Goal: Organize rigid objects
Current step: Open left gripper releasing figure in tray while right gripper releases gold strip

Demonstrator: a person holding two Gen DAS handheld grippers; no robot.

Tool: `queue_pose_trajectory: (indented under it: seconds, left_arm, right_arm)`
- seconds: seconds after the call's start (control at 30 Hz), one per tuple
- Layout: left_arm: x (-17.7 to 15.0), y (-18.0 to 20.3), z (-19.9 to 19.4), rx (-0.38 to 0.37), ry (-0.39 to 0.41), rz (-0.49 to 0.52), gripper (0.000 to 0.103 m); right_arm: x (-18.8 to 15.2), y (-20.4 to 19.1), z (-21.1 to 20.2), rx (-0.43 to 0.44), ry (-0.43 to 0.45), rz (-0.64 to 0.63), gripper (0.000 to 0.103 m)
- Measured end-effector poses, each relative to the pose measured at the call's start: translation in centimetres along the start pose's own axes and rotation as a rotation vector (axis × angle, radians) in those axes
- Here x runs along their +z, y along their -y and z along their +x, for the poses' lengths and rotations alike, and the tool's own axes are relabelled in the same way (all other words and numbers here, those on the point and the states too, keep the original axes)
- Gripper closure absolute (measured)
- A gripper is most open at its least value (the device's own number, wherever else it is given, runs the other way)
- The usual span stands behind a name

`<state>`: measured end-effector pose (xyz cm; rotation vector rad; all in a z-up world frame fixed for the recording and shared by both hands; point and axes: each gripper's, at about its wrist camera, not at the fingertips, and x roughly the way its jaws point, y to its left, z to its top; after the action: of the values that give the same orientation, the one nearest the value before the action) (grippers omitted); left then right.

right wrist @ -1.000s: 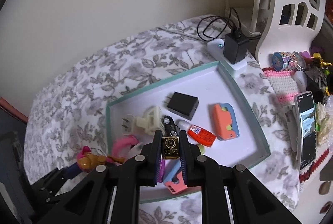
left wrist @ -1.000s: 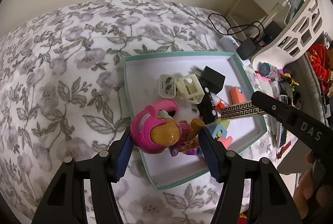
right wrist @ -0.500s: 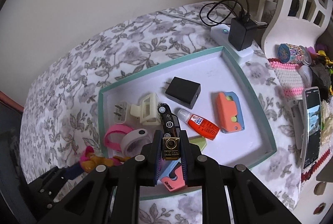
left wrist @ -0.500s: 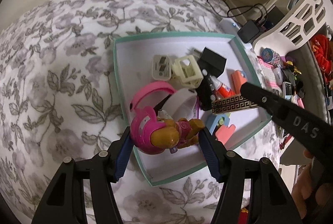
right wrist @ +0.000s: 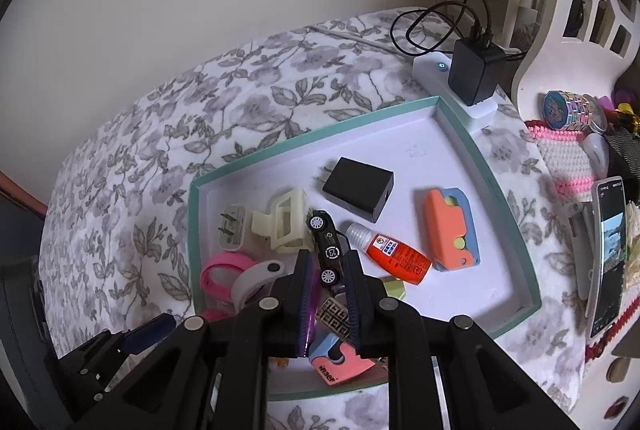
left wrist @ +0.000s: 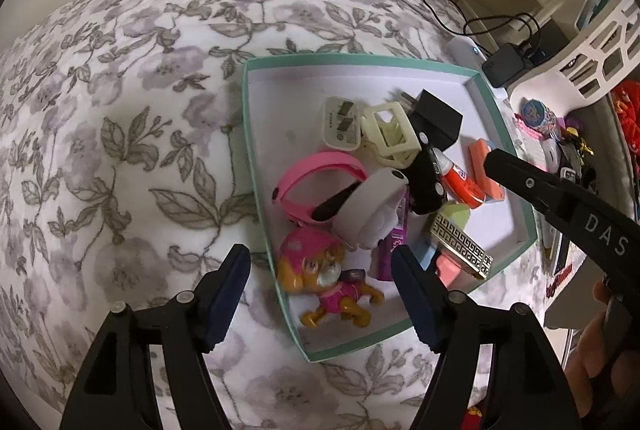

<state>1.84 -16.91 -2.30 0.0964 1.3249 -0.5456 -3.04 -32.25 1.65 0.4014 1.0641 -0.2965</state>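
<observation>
pup toy lying free between left fingers

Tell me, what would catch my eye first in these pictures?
Probably the pink-helmeted toy puppy, lying in the near corner of a teal-rimmed tray on a flowered bedspread, just beyond the open left gripper. Behind it the tray holds a jumble: a pink wristband, a black toy car, an orange glue bottle and a black charger.

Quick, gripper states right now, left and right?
Left gripper: open, jaws just opening; toy pup lies loose between them.
Right gripper: closed, apparently empty; gold bar lies in the tray.
</observation>
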Motion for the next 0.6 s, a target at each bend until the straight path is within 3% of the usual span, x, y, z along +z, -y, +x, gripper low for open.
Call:
queue_pose_trajectory:
  seconds: [0.13, 0.23, 0.3, 0.37, 0.43, 0.6]
  left_arm:
    - [0.3, -0.7, -0.7, 0.043, 0.041, -0.018, 0.029]
    - [0.6, -1.7, -1.2, 0.093, 0.080, -0.035, 0.016]
    - [0.8, -2.6, -1.4, 0.124, 0.106, -0.054, 0.013]
    - [0.8, -3.7, -1.6, 0.169, 0.129, -0.073, 0.009]
    - [0.9, -4.5, -1.9, 0.208, 0.155, -0.084, 0.005]
    - [0.8, -6.0, -3.0, 0.251, 0.217, -0.102, 0.003]
  right_arm:
    - [0.0, -0.2, -0.1, -0.003, 0.009, -0.005, 0.085]
    - [-0.2, -0.3, 0.2, -0.021, 0.001, -0.014, 0.077]
    - [-0.4, -0.5, 0.6, -0.023, -0.010, -0.019, 0.046]
    - [-0.6, -0.7, 0.8, -0.020, -0.011, -0.025, 0.031]
    - [-0.8, -1.1, 0.8, -0.023, -0.008, -0.038, 0.029]
    - [-1.4, -2.1, 0.6, -0.051, 0.007, -0.083, 0.004]
